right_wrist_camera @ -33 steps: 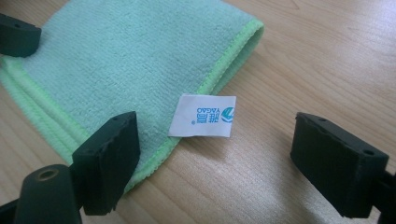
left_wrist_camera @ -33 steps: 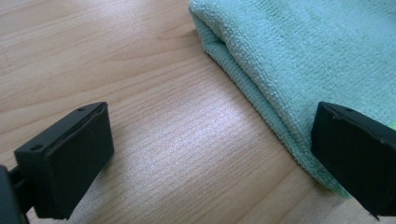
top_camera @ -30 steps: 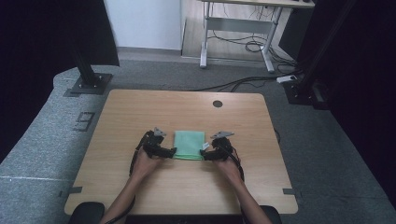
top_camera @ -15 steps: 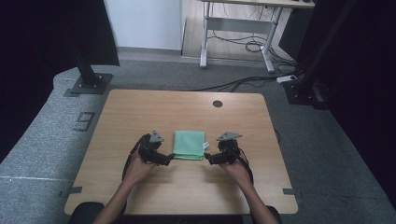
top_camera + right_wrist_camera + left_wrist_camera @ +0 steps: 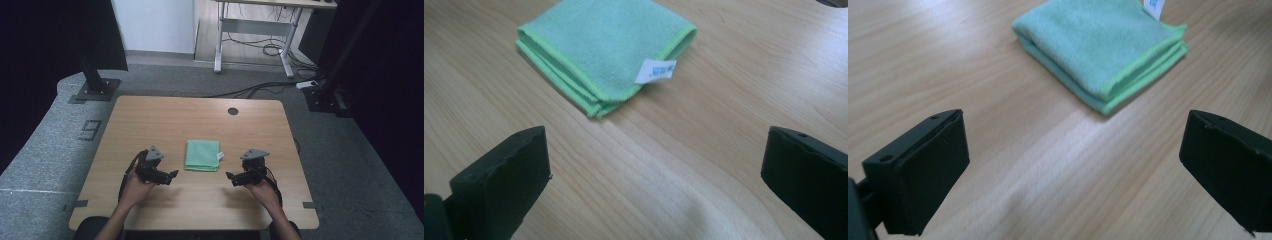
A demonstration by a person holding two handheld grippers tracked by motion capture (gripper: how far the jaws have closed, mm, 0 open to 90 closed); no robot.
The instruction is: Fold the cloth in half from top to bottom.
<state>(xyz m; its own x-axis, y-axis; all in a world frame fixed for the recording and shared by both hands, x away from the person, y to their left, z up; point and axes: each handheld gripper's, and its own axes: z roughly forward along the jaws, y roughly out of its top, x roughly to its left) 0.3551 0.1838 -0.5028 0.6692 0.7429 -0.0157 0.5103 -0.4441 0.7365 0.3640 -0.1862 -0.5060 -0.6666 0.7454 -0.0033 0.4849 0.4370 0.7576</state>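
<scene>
Wooden table (image 5: 150,120): bare around the two grippers.
Cloth (image 5: 202,155): one, green, folded square — flat between both grippers, ahead of their jaws, touching neither.
Left gripper (image 5: 171,175): jaws wide, holding nothing.
Right gripper (image 5: 229,176): jaws just opened wide, nothing between them.
Label (image 5: 655,70): white tag, printing visible in the right gripper view — barely a speck from above.

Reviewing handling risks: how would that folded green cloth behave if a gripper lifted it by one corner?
The green cloth looks soft and layered, so it would probably droop and unfold. It seems light, likely sliding on the smooth table if pushed. Unlikely to roll or break.
</scene>
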